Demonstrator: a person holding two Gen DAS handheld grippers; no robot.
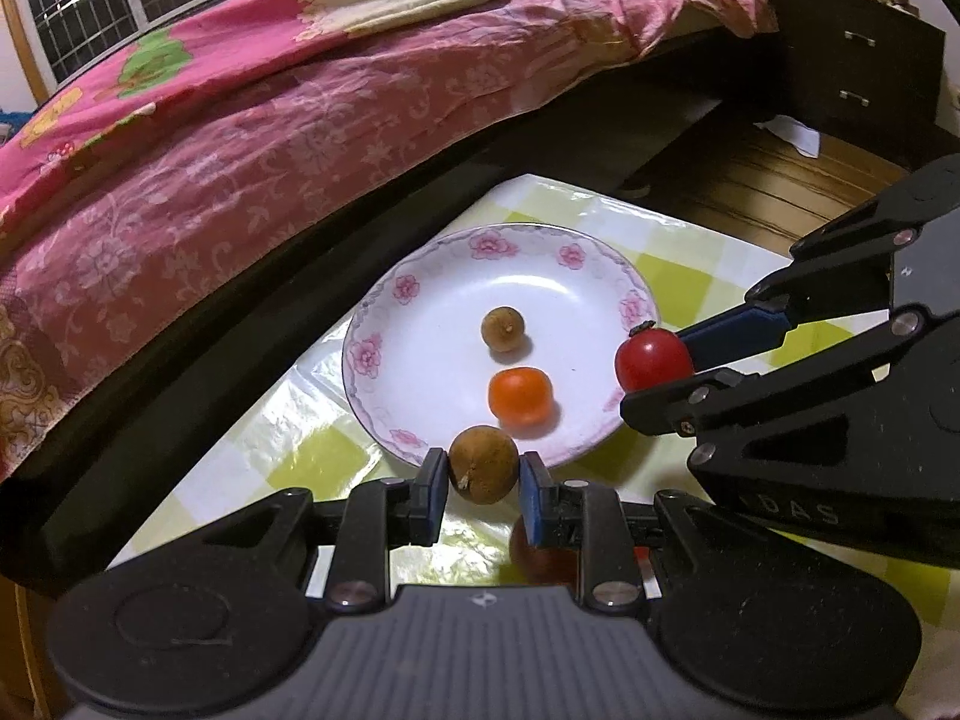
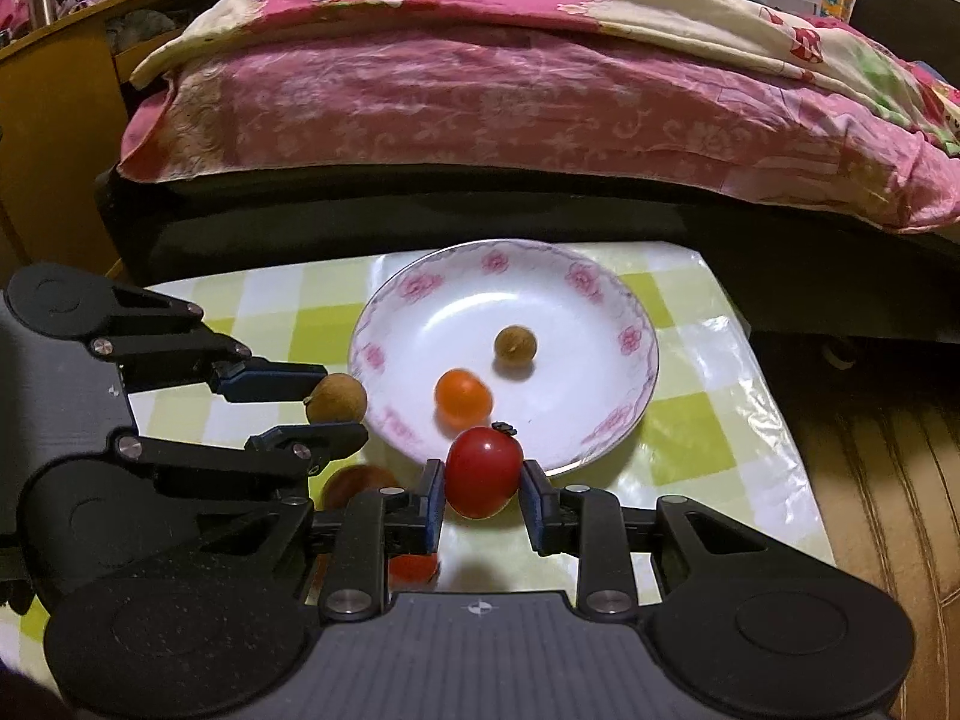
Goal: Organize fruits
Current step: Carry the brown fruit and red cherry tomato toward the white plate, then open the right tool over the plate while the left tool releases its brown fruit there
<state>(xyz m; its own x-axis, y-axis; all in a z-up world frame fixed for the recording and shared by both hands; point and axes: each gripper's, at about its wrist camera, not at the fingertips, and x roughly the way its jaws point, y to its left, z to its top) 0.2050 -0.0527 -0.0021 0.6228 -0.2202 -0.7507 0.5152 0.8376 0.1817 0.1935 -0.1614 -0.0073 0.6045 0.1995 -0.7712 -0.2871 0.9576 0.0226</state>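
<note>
While both fruits hang just short of the plate (image 1: 384,414), either could slip. The left gripper (image 1: 483,474) is clamped on a longan (image 1: 483,463) at the plate's near rim; the right gripper (image 2: 483,480) pinches a tomato (image 2: 483,471) there too. Round skins may squirt from the pads, or a dropped fruit may knock the 2 already on the plate. Another fruit, possibly 2, lies half hidden beside the plate.

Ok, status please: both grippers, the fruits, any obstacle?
Left gripper shut on brown round longan. Right gripper shut on red cherry tomato. White flowered plate ahead, nothing blocking.
</note>
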